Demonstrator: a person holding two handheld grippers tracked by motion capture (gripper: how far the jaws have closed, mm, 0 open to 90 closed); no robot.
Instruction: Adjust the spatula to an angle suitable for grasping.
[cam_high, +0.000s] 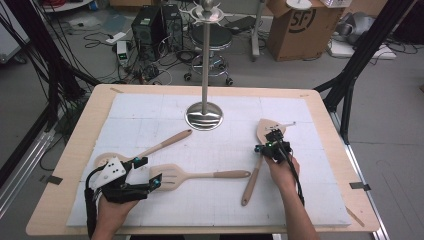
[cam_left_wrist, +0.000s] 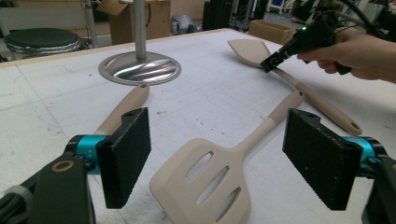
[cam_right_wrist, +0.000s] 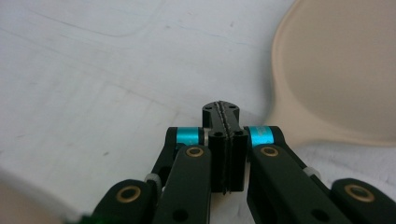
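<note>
Left gripper (cam_left_wrist: 217, 158): jaws spread wide, straddling the slotted spatula (cam_left_wrist: 210, 182) lying flat on the desk (cam_high: 320, 100); step in hand appears to be approach for grasp; next, close on it. Right gripper (cam_right_wrist: 223, 116): clenched empty, hovering beside the solid spatula (cam_right_wrist: 336, 70).

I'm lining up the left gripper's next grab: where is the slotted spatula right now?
In the high view the slotted spatula lies flat on the white mat, left of centre, its head just right of the open left gripper and its handle pointing right, below the metal stand's base.
</note>
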